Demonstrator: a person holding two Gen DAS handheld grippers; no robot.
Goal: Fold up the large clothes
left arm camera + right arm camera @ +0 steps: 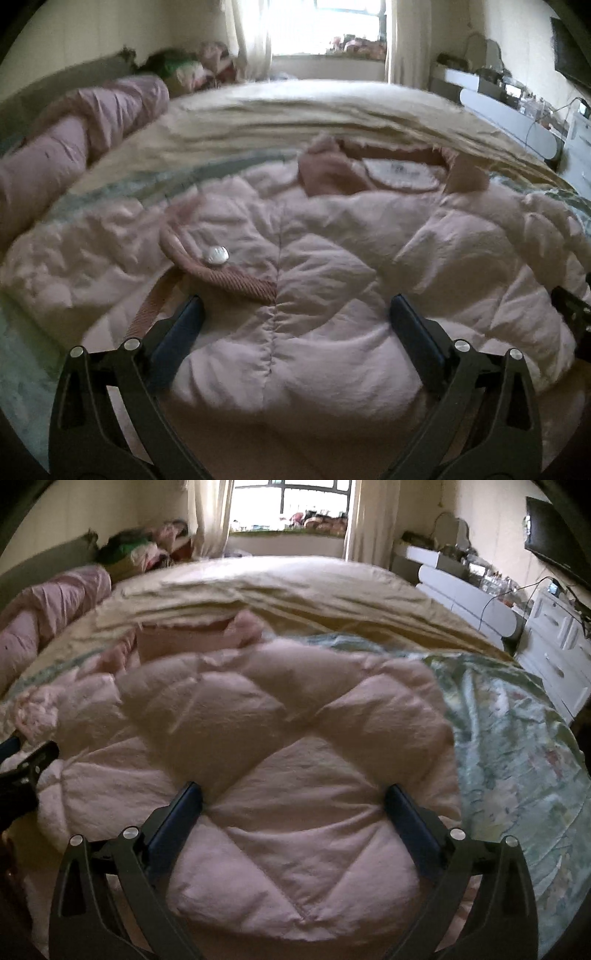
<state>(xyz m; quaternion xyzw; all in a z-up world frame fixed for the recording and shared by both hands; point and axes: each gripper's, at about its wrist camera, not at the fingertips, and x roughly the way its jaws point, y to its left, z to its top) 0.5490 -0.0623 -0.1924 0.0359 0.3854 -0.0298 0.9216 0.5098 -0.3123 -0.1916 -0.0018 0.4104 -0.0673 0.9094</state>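
One pink quilted down jacket (332, 258) is spread on the bed (295, 107), its collar end toward the window (325, 26) and its hem end nearest the two claws. In the left wrist view, one darker pink knitted collar (388, 155) is seen at the jacket's far end, with one white label (402, 173) inside it. One pearly button (216, 255) sits on a ribbed pink trim band (229, 277) left of the jacket's centre seam.

The left claw (295, 314) is held wide, its two fingers (184, 325) set apart over the jacket's near part, with puffed fabric lying between them; whether the pads touch the fabric cannot be told. The right claw (293, 801) is likewise spread wide, its two fingers (406, 812) flanking a diamond-quilted panel of the jacket (288, 738). Nothing is gripped by either claw.

In the right wrist view, the jacket's right edge lies on one green floral sheet (517, 746); beyond the jacket, one beige blanket (277, 590) covers the far part of the bed. One rolled mauve duvet (48, 605) lies along the bed's left side. The tip of the left claw is seen at that view's left edge, resting by the jacket. To the right of the bed stand one white dresser (554, 646) and one dark wall-mounted screen (550, 531).
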